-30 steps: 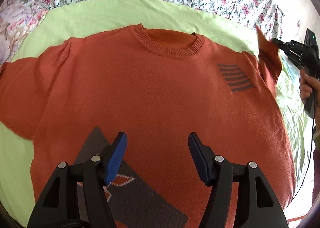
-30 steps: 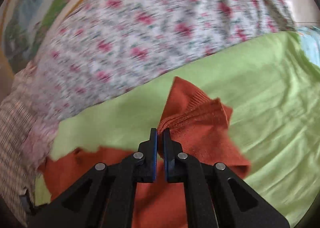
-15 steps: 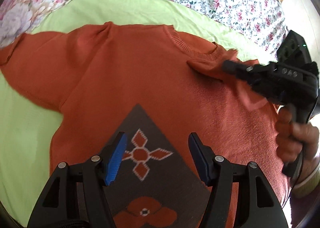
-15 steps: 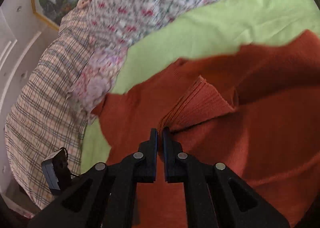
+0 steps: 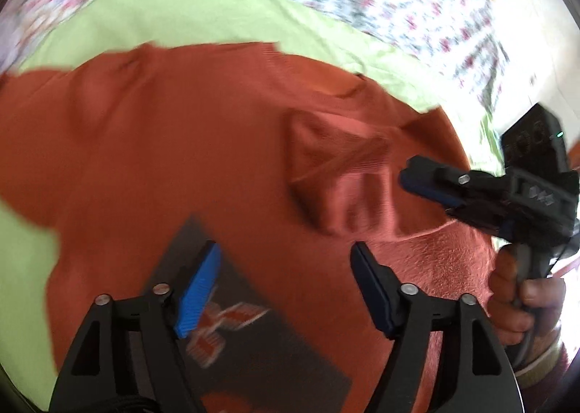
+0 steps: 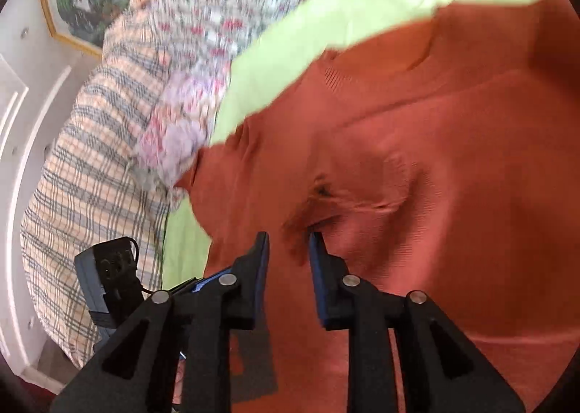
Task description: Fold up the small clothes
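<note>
The right gripper [image 6: 288, 246] is letting go: its jaws are opening, and the sleeve [image 5: 340, 173] it carried clamped a moment ago now lies folded in across the chest of the orange sweater [image 5: 174, 159], no longer pinched between the pads. A second ago that sleeve was out at the side of the bed; now it sits on the body, a bit rumpled near the cuff. The sweater is spread on the green sheet [image 5: 188, 14] of the bed. The left gripper [image 5: 286, 257] hovers over the dark patch [image 5: 253, 347] at the hem, its jaws spreading wider with nothing between them. So one sleeve is in, I'd say; the other sleeve looks like it still needs folding.
</note>
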`<state>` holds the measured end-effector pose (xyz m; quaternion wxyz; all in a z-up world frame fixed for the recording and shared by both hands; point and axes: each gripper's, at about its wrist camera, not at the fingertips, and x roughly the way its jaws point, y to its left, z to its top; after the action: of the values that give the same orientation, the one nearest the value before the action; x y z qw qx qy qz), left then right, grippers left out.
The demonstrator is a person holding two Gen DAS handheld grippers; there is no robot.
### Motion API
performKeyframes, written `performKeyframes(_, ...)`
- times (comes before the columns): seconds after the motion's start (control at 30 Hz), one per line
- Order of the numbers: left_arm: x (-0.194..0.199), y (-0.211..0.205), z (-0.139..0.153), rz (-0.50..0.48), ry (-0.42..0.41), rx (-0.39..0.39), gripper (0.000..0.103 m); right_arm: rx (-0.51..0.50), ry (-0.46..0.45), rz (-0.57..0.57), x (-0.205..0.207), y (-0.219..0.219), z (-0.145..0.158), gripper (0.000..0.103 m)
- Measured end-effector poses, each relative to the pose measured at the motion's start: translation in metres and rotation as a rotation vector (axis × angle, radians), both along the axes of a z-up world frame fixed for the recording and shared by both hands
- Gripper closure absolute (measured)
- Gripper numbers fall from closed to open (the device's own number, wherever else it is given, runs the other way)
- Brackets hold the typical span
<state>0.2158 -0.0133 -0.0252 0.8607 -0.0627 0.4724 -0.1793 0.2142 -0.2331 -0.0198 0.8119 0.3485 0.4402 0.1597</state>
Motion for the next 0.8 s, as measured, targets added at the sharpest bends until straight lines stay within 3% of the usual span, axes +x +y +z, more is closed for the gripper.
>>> performKeyframes(0.17, 0.042, -0.043, -0.015, -0.001, -0.021, 0.145, 0.031, -0.026, -0.042, -0.156, -0.038, -0.044, 0.022, 0.079)
performKeyframes(0.3, 0.066, -0.045, -0.015, 0.027, -0.045, 0.148, 0.046, -0.036, -0.050, -0.243, -0.067, -0.066, 0.030, 0.079)
performKeyframes(0.33, 0.068, -0.044, -0.015, 0.028, -0.046, 0.140, 0.060, -0.044, -0.049, -0.264, -0.074, -0.070, 0.031, 0.079)
performKeyframes(0.37, 0.070, -0.042, -0.016, 0.023, -0.048, 0.133, 0.087, -0.048, -0.047, -0.274, -0.077, -0.074, 0.030, 0.079)
performKeyframes(0.4, 0.069, -0.040, -0.015, 0.018, -0.047, 0.126, 0.096, -0.049, -0.044, -0.289, -0.082, -0.078, 0.029, 0.079)
performKeyframes(0.5, 0.054, -0.021, -0.006, 0.061, -0.070, 0.104, 0.097, -0.038, -0.032, -0.319, -0.090, -0.088, 0.024, 0.079)
performKeyframes(0.6, 0.031, 0.012, -0.001, 0.088, -0.063, -0.003, 0.095, -0.042, -0.033, -0.326, -0.096, -0.095, 0.023, 0.079)
performKeyframes(0.8, 0.051, 0.029, -0.022, 0.106, 0.026, -0.076, 0.074, -0.103, -0.022, -0.334, -0.097, -0.106, 0.025, 0.079)
